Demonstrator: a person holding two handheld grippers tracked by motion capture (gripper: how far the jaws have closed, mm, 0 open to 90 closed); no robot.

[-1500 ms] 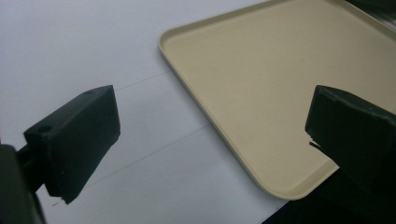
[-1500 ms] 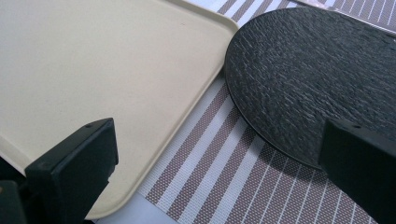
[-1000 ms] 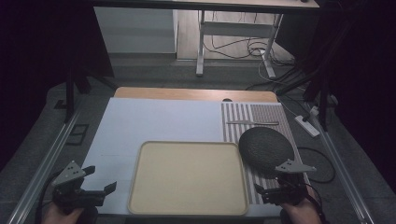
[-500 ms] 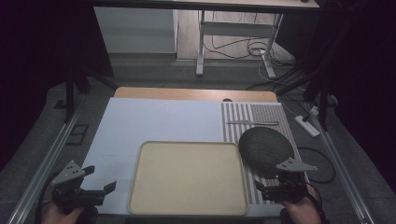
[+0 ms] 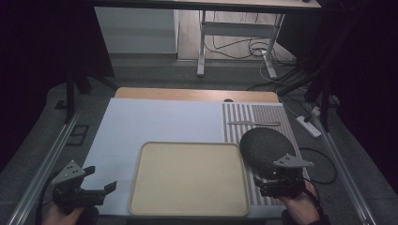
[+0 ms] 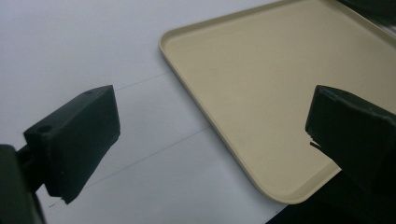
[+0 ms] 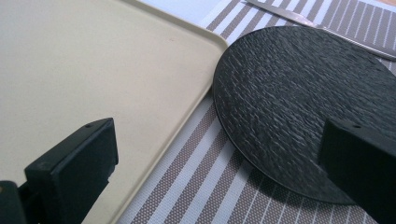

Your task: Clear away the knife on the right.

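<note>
Seen from above, a worktop [image 5: 141, 126] covered with a pale sheet. At about 7 o'clock, the left gripper [image 5: 101, 190] hovers just off the near-left corner of a beige tray [image 5: 187, 180]; its fingers [image 6: 74, 140] are spread wide with nothing between them.

The tray lies flat at 6 o'clock, bare inside, with a low raised rim.

Just beside the tray's right edge, at 4 o'clock, a round black plate [image 5: 265, 147] rests on a striped placemat [image 5: 253, 117]. A slim knife [image 5: 253, 123] lies on the mat beyond the plate, at 2 o'clock.

The right gripper [image 5: 267, 185] sits at the plate's near edge, fingers [image 7: 74, 163] spread apart, gripping nothing (the plate's rim lies between them in the right gripper view, one finger over the tray's edge).

The plate looks stiff, thin and shallow, with a rough textured face that should resist slipping. It is probably ceramic or slate-like, so moderately heavy and breakable if dropped. The near rim, where it curves up slightly off the mat, seems the best place to pinch.
</note>
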